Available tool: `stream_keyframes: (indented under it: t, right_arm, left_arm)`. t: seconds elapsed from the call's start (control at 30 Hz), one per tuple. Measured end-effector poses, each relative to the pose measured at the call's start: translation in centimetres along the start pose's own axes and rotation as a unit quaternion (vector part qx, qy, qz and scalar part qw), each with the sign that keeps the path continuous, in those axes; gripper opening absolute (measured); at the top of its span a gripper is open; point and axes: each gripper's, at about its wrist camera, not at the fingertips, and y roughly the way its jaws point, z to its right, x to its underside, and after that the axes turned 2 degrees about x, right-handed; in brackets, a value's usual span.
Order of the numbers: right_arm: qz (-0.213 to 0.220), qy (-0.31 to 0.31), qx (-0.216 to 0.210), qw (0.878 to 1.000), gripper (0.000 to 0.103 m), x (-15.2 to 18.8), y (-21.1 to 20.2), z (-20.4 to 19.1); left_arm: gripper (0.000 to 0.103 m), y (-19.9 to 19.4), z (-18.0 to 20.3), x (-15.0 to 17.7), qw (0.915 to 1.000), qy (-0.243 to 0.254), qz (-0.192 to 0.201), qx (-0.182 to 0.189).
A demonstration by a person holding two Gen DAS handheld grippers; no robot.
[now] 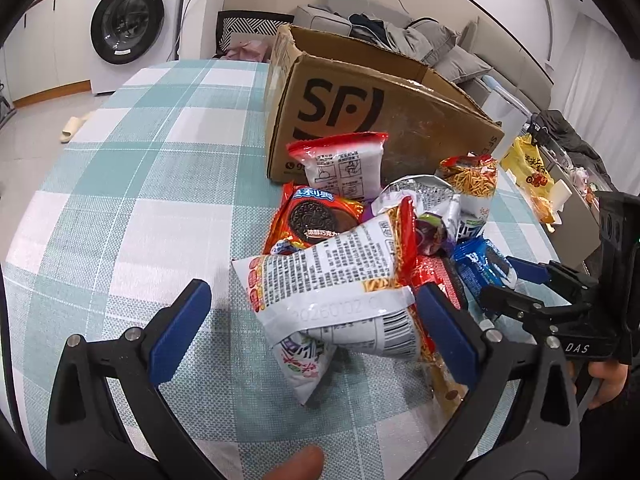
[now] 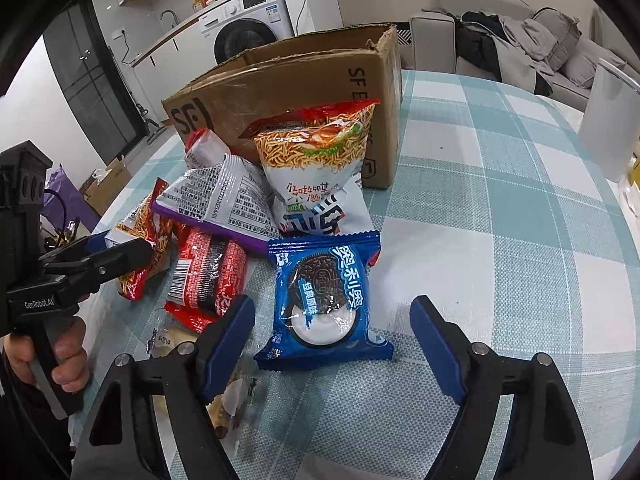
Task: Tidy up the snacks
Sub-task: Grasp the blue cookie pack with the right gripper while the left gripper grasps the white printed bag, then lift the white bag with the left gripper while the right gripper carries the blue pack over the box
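Blue cookie packet [image 2: 326,304] between wide right gripper [image 2: 332,344] pads, untouched — checked cloth [image 2: 500,240] beside bare.

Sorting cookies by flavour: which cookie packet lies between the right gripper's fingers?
The blue cookie packet, lying flat alone; the orange cookie packet sits in the pile by the cardboard box.

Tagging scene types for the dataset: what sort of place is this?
Most likely a home, an open living and laundry area. A washing machine stands by the cabinets, a grey sofa piled with clothes sits behind, and the snacks lie on a table with a checked cloth.
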Motion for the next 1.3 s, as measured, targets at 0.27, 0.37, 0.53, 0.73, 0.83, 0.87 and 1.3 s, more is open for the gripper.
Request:
stream_keyframes:
  t: [0.27,0.37,0.53,0.73,0.83,0.87,1.3]
  right_arm:
    - [0.006,-0.005,0.0,1.0,0.067,0.2,-0.1,-0.4]
    - [0.007,-0.01,0.0,1.0,0.059,0.2,-0.1,-0.6]
    - [0.008,-0.015,0.0,1.0,0.051,0.3,0.0,-0.7]
    - [0.012,-0.023,0.0,1.0,0.046,0.4,-0.2,-1.1]
    - [0.012,-0.022,-0.002,1.0,0.046,0.4,-0.3,-1.1]
    - [0.013,-0.022,-0.002,1.0,0.046,0.4,-0.3,-1.1]
    - [0.02,-0.017,-0.007,1.0,0.046,0.2,-1.0,-1.0]
  left_arm:
    - [0.1,0.3,-0.3,0.2,0.9999,-0.004,-0.012,0.009]
    - [0.092,0.3,0.0,0.2,0.9998,0.004,-0.011,0.017]
    - [0.082,0.0,0.5,0.4,0.9994,0.016,-0.009,0.03]
    - [0.077,-0.3,0.5,0.6,0.9989,0.018,-0.009,0.043]
    - [0.074,-0.4,0.4,0.6,0.9988,0.018,-0.01,0.045]
    - [0.071,-0.5,0.4,0.6,0.9988,0.019,-0.008,0.044]
    - [0.057,-1.4,0.2,0.9,0.9991,0.024,-0.002,0.036]
